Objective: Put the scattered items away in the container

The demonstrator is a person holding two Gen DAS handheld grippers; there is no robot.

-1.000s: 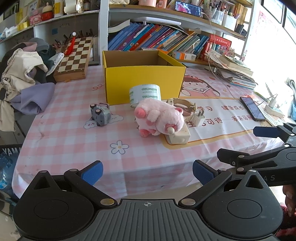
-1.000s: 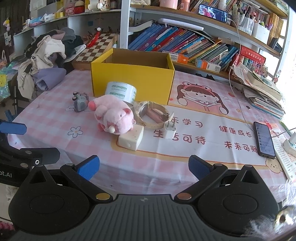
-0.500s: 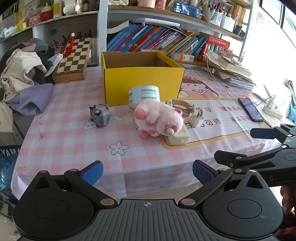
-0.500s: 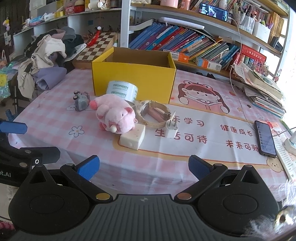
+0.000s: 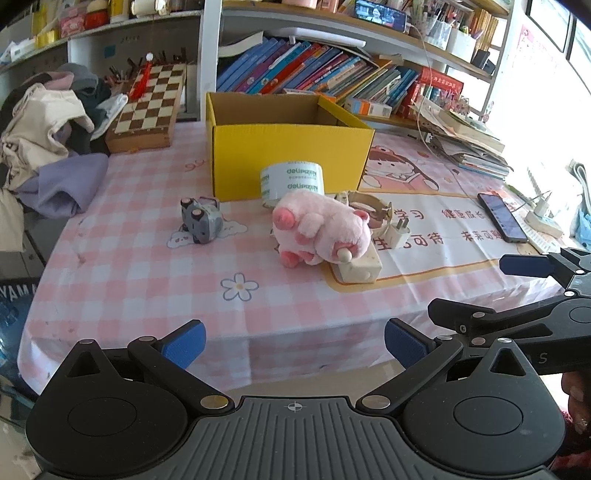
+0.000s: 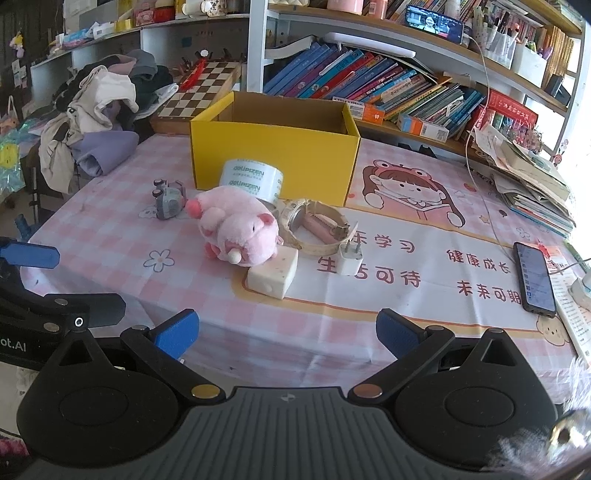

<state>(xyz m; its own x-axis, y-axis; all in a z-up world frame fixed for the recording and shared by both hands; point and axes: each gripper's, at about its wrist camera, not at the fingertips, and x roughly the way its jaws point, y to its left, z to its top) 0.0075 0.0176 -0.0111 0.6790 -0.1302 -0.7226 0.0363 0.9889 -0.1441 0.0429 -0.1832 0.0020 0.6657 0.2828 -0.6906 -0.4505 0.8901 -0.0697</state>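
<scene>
While both tongs gape empty, reach for pink plush [image 6: 236, 225] at twelve o'clock, then lift clear into yellow box [image 6: 273, 162].

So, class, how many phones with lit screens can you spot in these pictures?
2: a black smartphone lying flat at the table's right edge, and another phone propped on the upper shelf. Others may be hidden among the clutter.

Both the left gripper [image 5: 293, 341] and the right gripper [image 6: 286, 331] are black, with ribbed grey bases, brass-coloured pivot screws and blue-padded fingertips [image 5: 184, 343].
</scene>
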